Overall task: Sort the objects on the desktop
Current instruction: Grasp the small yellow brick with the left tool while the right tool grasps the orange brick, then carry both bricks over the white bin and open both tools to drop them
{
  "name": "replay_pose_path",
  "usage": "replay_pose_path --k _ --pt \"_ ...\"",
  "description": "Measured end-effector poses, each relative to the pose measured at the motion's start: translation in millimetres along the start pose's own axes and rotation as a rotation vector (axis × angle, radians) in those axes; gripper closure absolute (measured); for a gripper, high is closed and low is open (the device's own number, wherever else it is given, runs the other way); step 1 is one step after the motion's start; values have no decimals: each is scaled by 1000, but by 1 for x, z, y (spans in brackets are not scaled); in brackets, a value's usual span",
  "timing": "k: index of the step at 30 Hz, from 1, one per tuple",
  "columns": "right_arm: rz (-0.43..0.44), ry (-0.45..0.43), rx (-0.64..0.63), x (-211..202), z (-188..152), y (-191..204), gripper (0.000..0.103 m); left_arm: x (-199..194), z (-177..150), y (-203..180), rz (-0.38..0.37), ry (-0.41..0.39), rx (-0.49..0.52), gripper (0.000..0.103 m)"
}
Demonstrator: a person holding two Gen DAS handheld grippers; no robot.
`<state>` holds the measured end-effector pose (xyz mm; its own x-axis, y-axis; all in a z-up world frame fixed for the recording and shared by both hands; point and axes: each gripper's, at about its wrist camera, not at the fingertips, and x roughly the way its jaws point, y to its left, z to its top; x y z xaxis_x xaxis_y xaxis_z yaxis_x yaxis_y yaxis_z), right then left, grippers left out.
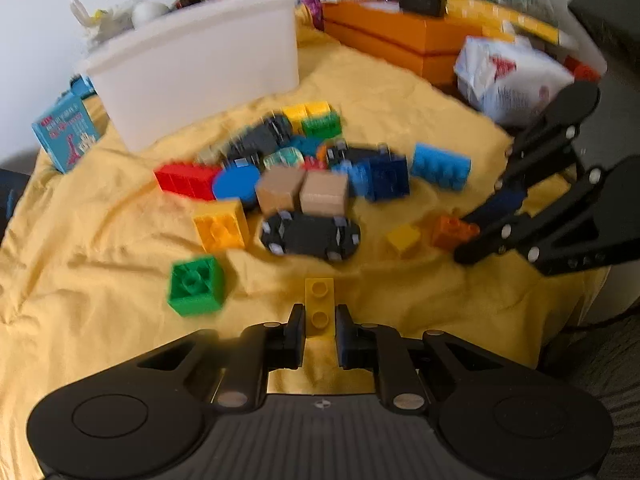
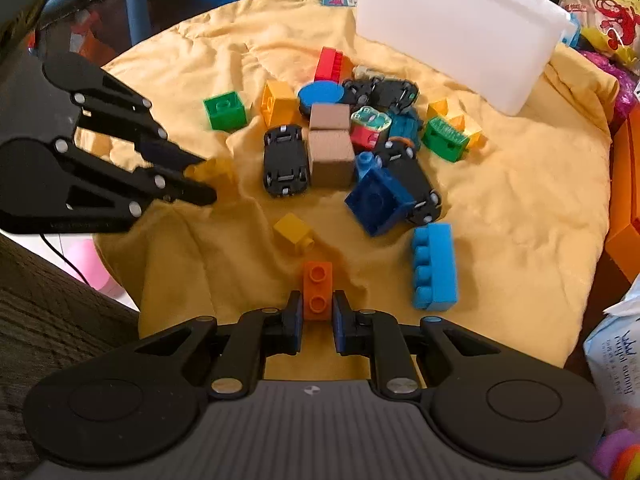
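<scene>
Nearest us, our left gripper (image 1: 319, 322) pinches a slim yellow two-stud brick (image 1: 319, 307) between its fingers, just over the rumpled yellow cloth (image 1: 100, 240). Our right gripper (image 2: 317, 314) likewise pinches an orange two-stud brick (image 2: 317, 291) close above the same cloth.

Just beyond the right gripper lie a small yellow brick (image 2: 293, 231) and, to its right, a long light-blue brick (image 2: 434, 266). Ahead of the left gripper we see a green cube brick (image 1: 195, 285) and an overturned black toy car (image 1: 310, 235).

Farther on is the main heap: two tan wooden blocks (image 2: 331, 142) touching each other, a dark-blue brick (image 2: 378, 200) leaning on another black car, a blue disc (image 2: 320, 95), a red brick (image 2: 329, 65) and a yellow-orange brick (image 2: 279, 103).

Behind the heap stands a white plastic bin (image 2: 456, 28), with an orange box (image 1: 400, 36) and packets to its side.
</scene>
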<state>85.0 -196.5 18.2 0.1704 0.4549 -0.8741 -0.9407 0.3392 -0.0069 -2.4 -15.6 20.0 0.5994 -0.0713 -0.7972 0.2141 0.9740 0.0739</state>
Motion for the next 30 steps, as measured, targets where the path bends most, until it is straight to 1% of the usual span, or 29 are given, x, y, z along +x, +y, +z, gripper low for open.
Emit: replay_pose_path --k 2,5,8,11,13,15,16,17,18,20,22,24,25,26,27,28,30 --pt "-26 -56 9 -14 6 -6 86 -15 13 4 25 -56 2 86" --pt "-48 -184 66 -37 20 -22 86 -38 41 17 107 -166 13 86" --pt "-121 -315 99 -55 40 -35 86 -54 76 38 166 -260 -20 86" --pt "-182 -448 144 -70 65 -54 86 -60 109 62 204 -328 -65 86" --pt "-220 -526 177 -75 83 -67 86 -62 130 73 235 -378 -76 86" --pt "-262 -578 215 -74 101 -84 86 -59 150 82 272 -424 -82 86" --pt "-264 -598 244 -71 111 -94 86 -56 158 87 287 -448 -100 86" --pt "-264 -609 271 -67 117 -103 86 -49 168 91 308 -473 -140 86" --pt "-275 -614 299 -61 125 -112 86 -43 174 96 316 -477 -182 86" --pt "-285 -603 314 -48 138 -125 86 -30 188 103 305 -483 -260 86" --pt "-297 -590 320 -37 151 -134 86 -18 203 98 333 -485 -231 86" --pt "-313 -578 323 -30 157 -138 85 -7 215 95 372 -507 -185 85" --pt "-328 -566 324 -23 161 -140 77 -3 217 94 384 -523 -156 84" --pt "-341 -549 320 -15 161 -141 68 3 220 97 385 -524 -124 75" --pt "-340 -531 320 -13 158 -139 61 8 220 98 383 -500 -113 69" --pt "-327 -522 329 -13 151 -138 64 11 220 101 380 -473 -118 67" --pt "-290 -535 333 -19 136 -134 64 7 208 106 341 -458 -148 67"
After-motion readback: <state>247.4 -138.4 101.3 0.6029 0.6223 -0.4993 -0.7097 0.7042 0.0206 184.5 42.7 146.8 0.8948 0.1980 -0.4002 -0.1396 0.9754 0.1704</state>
